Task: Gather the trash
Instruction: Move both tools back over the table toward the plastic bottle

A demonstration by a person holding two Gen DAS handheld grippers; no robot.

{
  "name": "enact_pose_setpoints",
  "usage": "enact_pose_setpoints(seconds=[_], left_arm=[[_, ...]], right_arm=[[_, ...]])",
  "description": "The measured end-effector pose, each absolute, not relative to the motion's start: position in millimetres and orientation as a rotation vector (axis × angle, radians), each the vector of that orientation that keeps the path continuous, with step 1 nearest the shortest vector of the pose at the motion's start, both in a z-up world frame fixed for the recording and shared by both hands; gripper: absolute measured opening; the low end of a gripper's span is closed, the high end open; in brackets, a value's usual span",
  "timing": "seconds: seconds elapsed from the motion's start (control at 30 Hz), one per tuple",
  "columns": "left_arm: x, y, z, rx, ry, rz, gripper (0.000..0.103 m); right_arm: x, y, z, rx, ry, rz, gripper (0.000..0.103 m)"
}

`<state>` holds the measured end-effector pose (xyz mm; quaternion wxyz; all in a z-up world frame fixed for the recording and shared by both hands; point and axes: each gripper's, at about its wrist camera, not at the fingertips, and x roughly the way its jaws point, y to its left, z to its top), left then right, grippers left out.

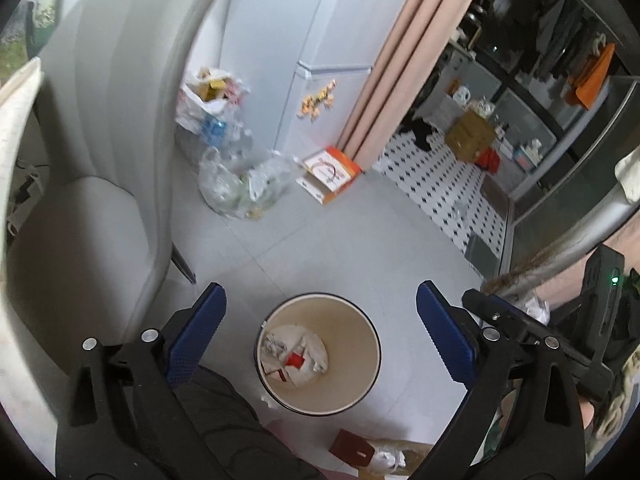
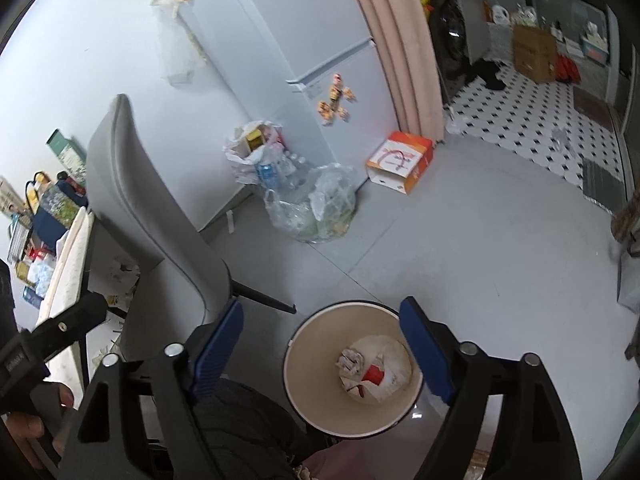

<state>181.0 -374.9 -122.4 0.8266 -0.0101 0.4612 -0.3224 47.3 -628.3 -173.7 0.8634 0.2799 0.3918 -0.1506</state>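
A round cream trash bin (image 1: 360, 332) stands on the grey floor, below both grippers; it also shows in the right wrist view (image 2: 316, 352). Crumpled white paper with a red scrap (image 1: 294, 354) lies at its bottom, also seen in the right wrist view (image 2: 372, 372). My left gripper (image 1: 320, 320) is open and empty above the bin. My right gripper (image 2: 324, 332) is open and empty above the bin too. In the left wrist view the right gripper's body (image 1: 516, 324) sits at the right with white crumpled paper (image 1: 536, 306) just behind it.
A grey chair (image 1: 100, 160) stands left of the bin. Clear plastic bags of bottles (image 2: 316, 204) and an orange-white box (image 2: 402, 160) sit by the white fridge (image 2: 304, 40). A red card and wrappers (image 1: 356, 450) lie on the floor near the bin. A cluttered table (image 2: 68, 256) is at the left.
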Motion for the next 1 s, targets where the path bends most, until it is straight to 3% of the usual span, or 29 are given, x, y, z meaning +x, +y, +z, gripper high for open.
enact_pose_setpoints(seconds=[0.4, 1.0], left_arm=[[164, -292, -74, -0.104, 0.835, -0.623, 0.096], [141, -160, -41, -0.206, 0.712, -0.464, 0.096]], right_arm=[[66, -552, -120, 0.494, 0.764, -0.230, 0.092], [91, -435, -65, 0.355, 0.726, -0.062, 0.095]])
